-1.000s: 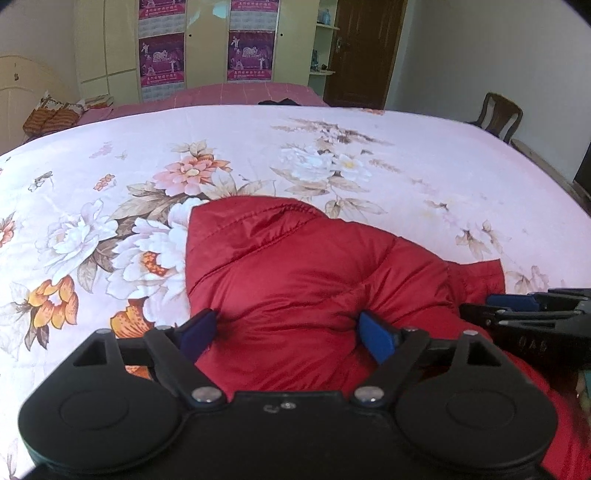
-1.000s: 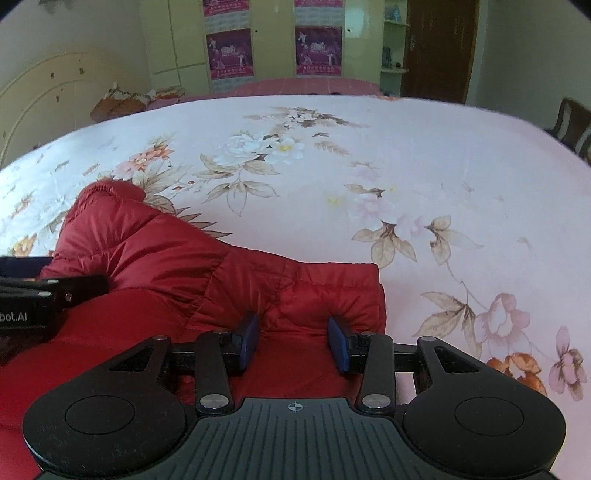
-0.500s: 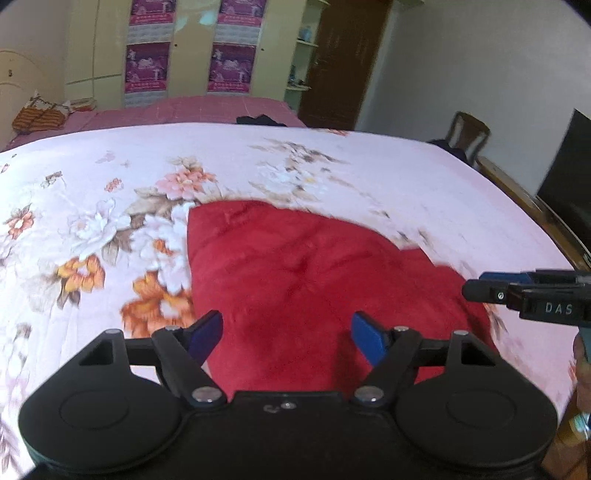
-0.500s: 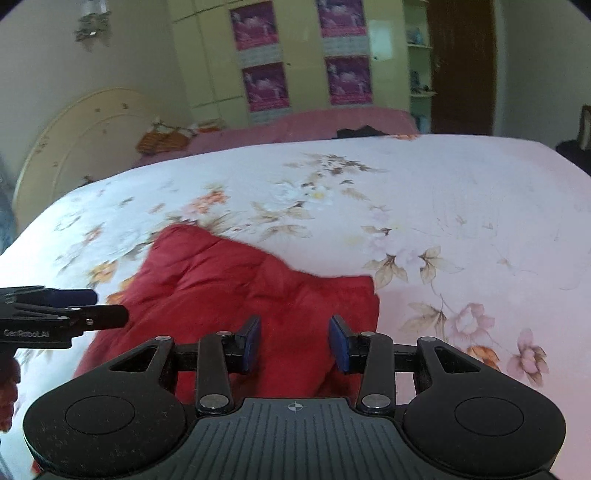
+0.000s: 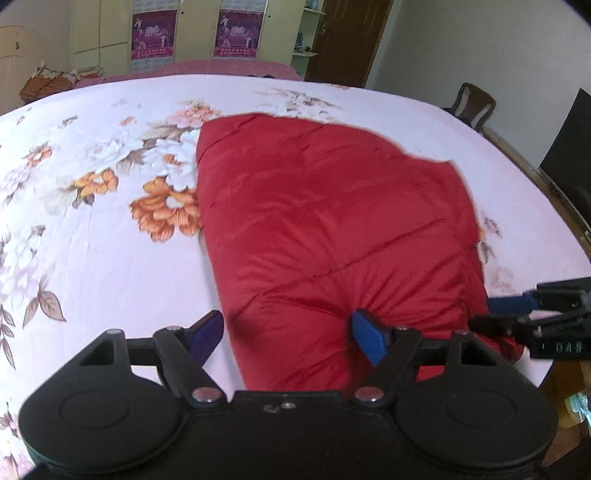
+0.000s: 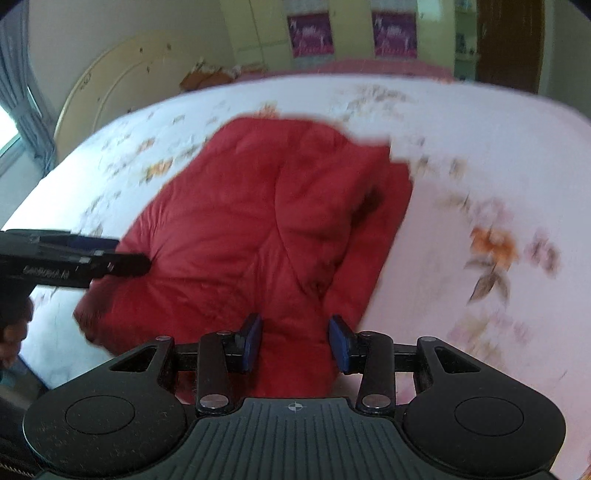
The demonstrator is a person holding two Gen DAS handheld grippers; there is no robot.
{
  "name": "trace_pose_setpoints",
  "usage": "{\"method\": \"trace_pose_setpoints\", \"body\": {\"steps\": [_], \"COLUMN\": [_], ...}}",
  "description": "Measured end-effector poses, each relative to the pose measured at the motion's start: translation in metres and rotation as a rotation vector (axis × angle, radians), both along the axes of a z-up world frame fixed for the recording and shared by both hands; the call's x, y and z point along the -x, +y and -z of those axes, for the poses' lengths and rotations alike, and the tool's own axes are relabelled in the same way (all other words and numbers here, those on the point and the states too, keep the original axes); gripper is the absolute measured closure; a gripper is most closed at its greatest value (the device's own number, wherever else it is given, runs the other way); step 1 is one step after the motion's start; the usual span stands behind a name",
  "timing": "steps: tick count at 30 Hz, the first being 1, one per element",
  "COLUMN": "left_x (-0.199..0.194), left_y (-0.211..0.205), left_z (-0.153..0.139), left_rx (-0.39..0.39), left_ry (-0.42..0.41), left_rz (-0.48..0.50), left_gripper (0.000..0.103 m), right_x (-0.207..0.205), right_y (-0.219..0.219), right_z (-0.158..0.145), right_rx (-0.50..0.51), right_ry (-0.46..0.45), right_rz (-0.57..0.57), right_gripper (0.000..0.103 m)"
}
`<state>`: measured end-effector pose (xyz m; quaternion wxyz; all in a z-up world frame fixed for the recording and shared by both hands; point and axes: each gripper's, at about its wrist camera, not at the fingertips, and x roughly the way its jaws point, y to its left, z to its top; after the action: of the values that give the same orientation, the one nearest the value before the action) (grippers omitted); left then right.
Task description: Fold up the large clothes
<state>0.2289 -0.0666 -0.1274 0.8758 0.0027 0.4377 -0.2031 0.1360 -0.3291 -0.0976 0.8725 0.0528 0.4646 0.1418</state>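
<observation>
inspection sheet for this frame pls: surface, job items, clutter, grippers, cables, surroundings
Surface: floral bedspread covering the bed.
Job's things: red padded jacket, bunched near the front edge.
Clutter: nothing seen on the bedspread.
Grippers: left gripper open, jaws wide around the jacket's near edge; right gripper open, jacket fabric between its jaws.
Cables: nothing seen.
Surroundings: yellow wardrobe with posters, brown door, wooden chair, cream headboard.
</observation>
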Motion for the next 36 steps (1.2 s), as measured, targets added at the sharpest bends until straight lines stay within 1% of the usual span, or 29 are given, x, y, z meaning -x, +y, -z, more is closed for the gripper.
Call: {"method": "trace_pose_setpoints", "body": {"steps": [2, 4, 7, 10, 11, 12, 13, 14, 17, 20, 22, 25, 27, 29, 32, 34, 36], "left_x": [0.002, 0.001, -0.003, -0.008, -0.008, -0.010, -0.013, -0.015, -0.019, -0.025, -0.031, -0.041, -0.043, -0.043, -0.042, -0.041, -0.039], "left_y": [-0.002, -0.002, 0.000, 0.003, 0.002, 0.002, 0.003, 0.002, 0.001, 0.000, 0.001, 0.003, 0.002, 0.001, 0.000, 0.000, 0.000], "left_z": [0.005, 0.009, 0.010, 0.005, 0.004, 0.002, 0.001, 0.000, -0.003, -0.004, -0.003, 0.004, 0.007, 0.009, 0.010, 0.009, 0.008], "left_rx": [-0.020, -0.020, 0.000, 0.024, 0.030, 0.045, 0.061, 0.075, 0.109, 0.133, 0.159, 0.203, 0.208, 0.218, 0.222, 0.226, 0.229], "left_ry": [-0.014, -0.007, 0.027, 0.045, 0.048, 0.057, 0.067, 0.073, 0.079, 0.074, 0.083, 0.114, 0.116, 0.119, 0.114, 0.113, 0.107], "left_rz": [0.003, -0.003, -0.030, -0.050, -0.054, -0.058, -0.064, -0.070, -0.096, -0.123, -0.142, -0.168, -0.172, -0.176, -0.178, -0.177, -0.175], "left_gripper": [0.024, 0.022, 0.020, 0.019, 0.019, 0.018, 0.018, 0.017, 0.015, 0.013, 0.011, 0.009, 0.009, 0.010, 0.013, 0.017, 0.020], "right_x": [0.003, 0.006, 0.003, 0.001, 0.001, -0.001, -0.002, -0.004, -0.018, -0.038, -0.055, -0.079, -0.089, -0.096, -0.100, -0.099, -0.098], "right_y": [0.001, 0.000, -0.011, -0.027, -0.032, -0.037, -0.042, -0.047, -0.058, -0.067, -0.069, -0.072, -0.075, -0.071, -0.070, -0.069, -0.068], "right_z": [0.007, 0.013, 0.018, 0.008, 0.004, 0.000, -0.003, -0.005, -0.004, 0.003, 0.009, 0.023, 0.031, 0.039, 0.048, 0.048, 0.048], "right_rx": [0.008, 0.003, -0.058, -0.120, -0.135, -0.143, -0.154, -0.173, -0.249, -0.338, -0.386, -0.481, -0.539, -0.571, -0.606, -0.596, -0.588], "right_ry": [0.017, 0.030, 0.091, 0.083, 0.072, 0.056, 0.032, 0.015, 0.023, 0.035, 0.045, 0.085, 0.112, 0.127, 0.120, 0.111, 0.112], "right_rz": [-0.016, -0.024, -0.013, 0.017, 0.028, 0.051, 0.077, 0.090, 0.122, 0.160, 0.181, 0.183, 0.178, 0.179, 0.180, 0.174, 0.167], "right_gripper": [0.063, 0.063, 0.063, 0.062, 0.057, 0.033, 0.022, 0.014, 0.014, 0.014, 0.014, 0.014, 0.014, 0.014, 0.014, 0.015, 0.027]}}
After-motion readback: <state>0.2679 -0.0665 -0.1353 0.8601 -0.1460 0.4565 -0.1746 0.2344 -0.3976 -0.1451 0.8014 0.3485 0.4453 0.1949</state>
